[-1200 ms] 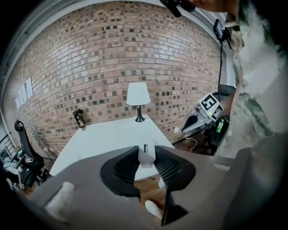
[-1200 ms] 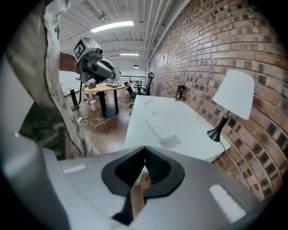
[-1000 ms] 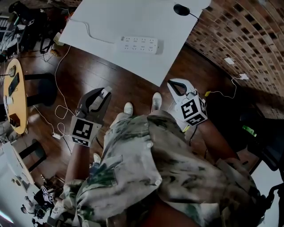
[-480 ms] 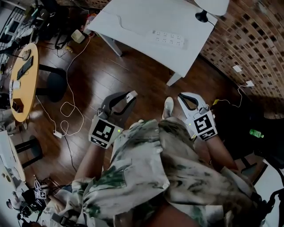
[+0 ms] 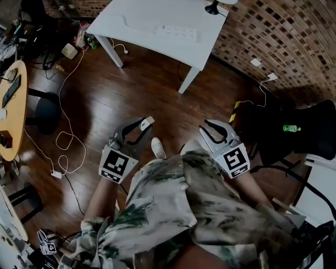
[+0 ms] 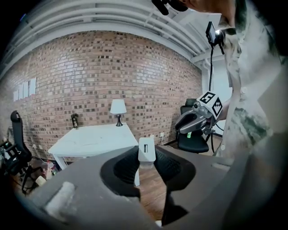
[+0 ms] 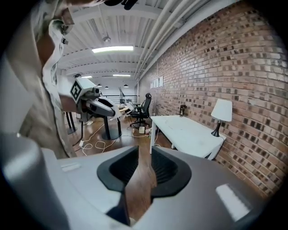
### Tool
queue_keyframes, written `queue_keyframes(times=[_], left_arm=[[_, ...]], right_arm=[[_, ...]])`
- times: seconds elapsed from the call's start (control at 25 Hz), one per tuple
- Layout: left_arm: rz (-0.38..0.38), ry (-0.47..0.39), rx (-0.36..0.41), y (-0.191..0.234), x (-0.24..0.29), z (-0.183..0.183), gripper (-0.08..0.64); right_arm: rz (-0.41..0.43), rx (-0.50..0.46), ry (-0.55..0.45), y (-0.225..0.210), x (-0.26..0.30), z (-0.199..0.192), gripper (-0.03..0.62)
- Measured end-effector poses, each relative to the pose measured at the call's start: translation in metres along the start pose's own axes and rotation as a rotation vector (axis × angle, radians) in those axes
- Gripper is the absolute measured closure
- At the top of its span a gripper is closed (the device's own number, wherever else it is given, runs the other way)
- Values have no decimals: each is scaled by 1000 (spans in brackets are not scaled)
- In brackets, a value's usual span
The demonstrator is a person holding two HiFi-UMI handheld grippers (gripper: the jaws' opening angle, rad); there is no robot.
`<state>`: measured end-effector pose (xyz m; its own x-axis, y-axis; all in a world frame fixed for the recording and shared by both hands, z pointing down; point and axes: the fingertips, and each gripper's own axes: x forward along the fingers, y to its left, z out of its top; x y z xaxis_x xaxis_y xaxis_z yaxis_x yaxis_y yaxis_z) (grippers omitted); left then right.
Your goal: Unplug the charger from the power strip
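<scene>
White charger (image 6: 146,152) clamped in left gripper (image 5: 142,125) — right gripper (image 5: 205,127) opening, empty.

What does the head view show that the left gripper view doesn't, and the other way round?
Only the head view: the power strip on the table, the white cables looped on the floor, and a shoe.
Only the left gripper view: the ceiling pipes and the papers on the brick wall.
Both: the table, the brick wall, the charger pinched in the left gripper, and the right gripper, its jaws opening with nothing between them.
</scene>
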<state>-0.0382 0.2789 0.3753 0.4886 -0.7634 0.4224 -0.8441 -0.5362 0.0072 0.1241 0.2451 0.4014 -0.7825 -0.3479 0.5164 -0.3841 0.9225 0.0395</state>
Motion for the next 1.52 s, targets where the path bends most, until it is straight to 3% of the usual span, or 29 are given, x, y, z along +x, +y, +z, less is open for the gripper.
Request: queue_keyframes(times=[0.16,0.52,0.84,1.16,1.52], left_arm=[[-3,-19,-20,-33,-8,5,454],[-12,-49,55,-138,9,47,454],[-24,-7,31,-215,-1,30,454],[-14,6,53,-242,-6,28,454],[0,11,37,-232,-7,21,454]], right_arm=[[6,-18,-42,16,-33,-5,497],[-26,-28,-96,28,-145,-45,497],[-16,-46,-119,50,-199,-76,499],[-12,-51,-131,63,-223,-86,509],[11,-56,-107,63,-210,-87,518]])
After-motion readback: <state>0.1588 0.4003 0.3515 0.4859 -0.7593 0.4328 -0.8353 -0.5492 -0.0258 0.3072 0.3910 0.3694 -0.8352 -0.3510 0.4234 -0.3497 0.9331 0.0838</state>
